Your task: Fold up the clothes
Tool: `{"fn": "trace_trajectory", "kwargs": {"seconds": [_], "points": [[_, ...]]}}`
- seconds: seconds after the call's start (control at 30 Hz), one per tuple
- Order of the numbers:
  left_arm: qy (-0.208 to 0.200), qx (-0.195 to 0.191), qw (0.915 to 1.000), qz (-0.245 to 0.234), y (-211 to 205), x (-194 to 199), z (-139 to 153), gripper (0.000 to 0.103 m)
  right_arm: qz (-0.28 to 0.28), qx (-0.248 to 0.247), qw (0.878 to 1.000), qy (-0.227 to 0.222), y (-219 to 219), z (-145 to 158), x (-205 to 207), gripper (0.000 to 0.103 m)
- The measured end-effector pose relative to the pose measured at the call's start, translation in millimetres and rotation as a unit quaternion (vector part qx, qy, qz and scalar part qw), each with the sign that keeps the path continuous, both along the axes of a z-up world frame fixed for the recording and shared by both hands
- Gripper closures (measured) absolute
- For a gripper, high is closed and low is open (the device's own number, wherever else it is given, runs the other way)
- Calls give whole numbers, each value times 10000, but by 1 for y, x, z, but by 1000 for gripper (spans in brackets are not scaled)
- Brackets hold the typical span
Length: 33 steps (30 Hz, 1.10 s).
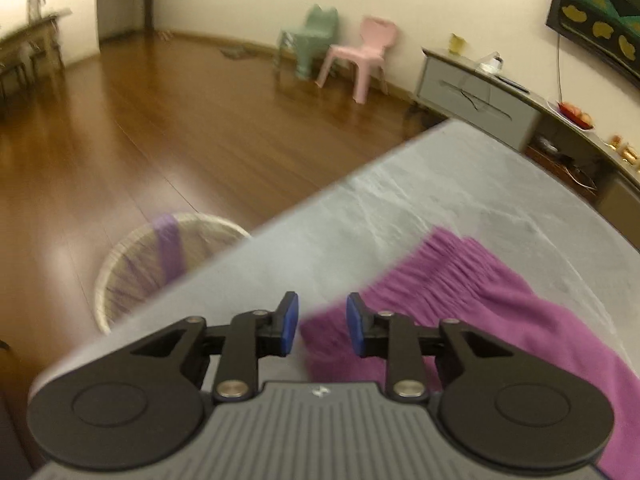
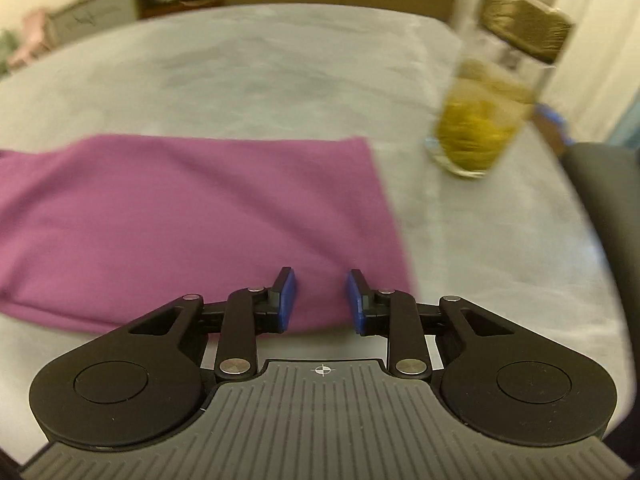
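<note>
Both grippers — left gripper [image 1: 322, 324], right gripper [image 2: 321, 301] — hover slightly parted, empty, over the purple garment [image 2: 180, 216] on the grey table [image 2: 280, 72].

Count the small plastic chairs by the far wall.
2: a green chair on the left and a pink chair right beside it, both against the wall. Others may be out of view.
</note>
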<state>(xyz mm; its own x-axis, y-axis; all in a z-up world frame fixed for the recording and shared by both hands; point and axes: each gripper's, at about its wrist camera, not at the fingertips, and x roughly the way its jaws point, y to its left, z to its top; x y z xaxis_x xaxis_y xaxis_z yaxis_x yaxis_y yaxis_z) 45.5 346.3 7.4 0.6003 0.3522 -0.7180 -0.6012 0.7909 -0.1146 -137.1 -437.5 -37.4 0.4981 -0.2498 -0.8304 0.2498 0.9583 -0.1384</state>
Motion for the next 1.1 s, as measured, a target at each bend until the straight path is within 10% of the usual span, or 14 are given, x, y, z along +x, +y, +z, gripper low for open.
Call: {"fn": "trace_trajectory", "kwargs": {"seconds": [0.13, 0.3, 0.6, 0.73, 0.97, 1.07, 1.1], "points": [[-917, -466, 9947, -61, 6, -31, 22, 75, 584, -95, 9977, -330, 46, 17, -1, 81], [-673, -1319, 9806, -1287, -10, -13, 5, 75, 1737, 558, 9819, -518, 116, 19, 21, 68], [-122, -642, 9913, -1141, -13, 21, -14, 89, 1751, 565, 9829, 114, 106, -5, 25, 66], [-542, 271, 9936, -951, -14, 4, 13, 46, 1551, 299, 9863, 474, 84, 2, 19, 59], [-254, -172, 9885, -1478, -20, 16, -1, 45, 2030, 612, 9770, -218, 140, 31, 39, 58], [-53, -245, 9857, -1669, -24, 26, -10, 60, 2301, 1130, 9658, -401, 166, 27, 58, 55], [37, -170, 9843, -1756, -27, 29, -13, 86, 2358, 1202, 9635, -391, 174, 22, 64, 55]]}}
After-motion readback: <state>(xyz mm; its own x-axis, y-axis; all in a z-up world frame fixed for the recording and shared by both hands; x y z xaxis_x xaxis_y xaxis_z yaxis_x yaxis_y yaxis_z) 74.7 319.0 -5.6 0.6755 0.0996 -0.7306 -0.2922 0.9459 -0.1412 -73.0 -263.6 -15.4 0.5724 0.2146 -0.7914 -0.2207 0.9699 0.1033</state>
